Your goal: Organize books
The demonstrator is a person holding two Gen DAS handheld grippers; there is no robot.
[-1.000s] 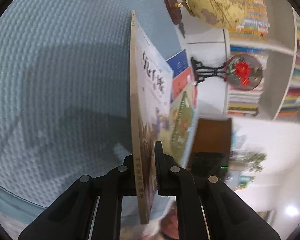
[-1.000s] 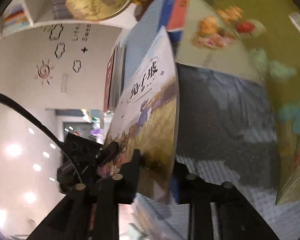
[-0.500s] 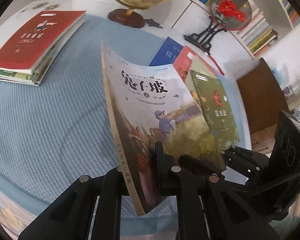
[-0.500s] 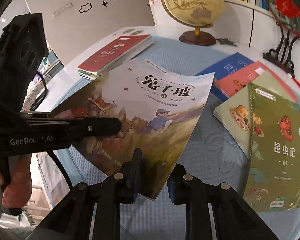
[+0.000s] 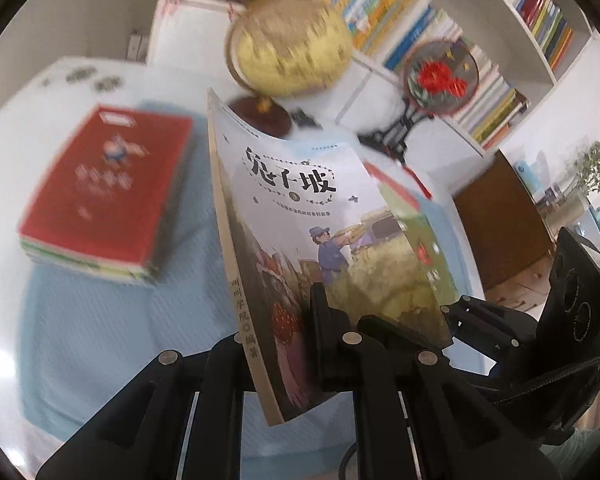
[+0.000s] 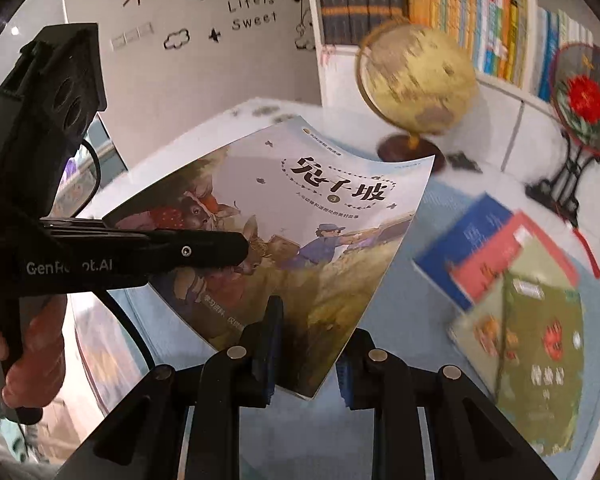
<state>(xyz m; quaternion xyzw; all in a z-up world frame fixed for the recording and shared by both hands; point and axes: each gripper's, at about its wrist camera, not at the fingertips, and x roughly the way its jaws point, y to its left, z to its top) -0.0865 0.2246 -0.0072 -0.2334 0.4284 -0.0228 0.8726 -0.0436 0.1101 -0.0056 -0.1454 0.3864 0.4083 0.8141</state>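
Observation:
I hold a thin picture book (image 5: 320, 236) with a farm scene on its cover in the air above the blue mat (image 5: 96, 332). My left gripper (image 5: 284, 328) is shut on its spine corner. My right gripper (image 6: 306, 344) is shut on its lower right corner, and the book also shows in the right wrist view (image 6: 300, 236). A stack of books with a red cover on top (image 5: 100, 192) lies at the left. A blue, a red and a green book (image 6: 536, 328) lie fanned out at the right.
A yellow globe (image 6: 416, 76) on a dark foot stands at the back of the table. A round red-flower fan on a black stand (image 6: 584, 100) is at the right. White shelves full of books (image 5: 512, 32) line the wall behind.
Both grippers have lifted and tilted the picture book so that its cover faces up. The views swung from the mat toward the shelves and globe.

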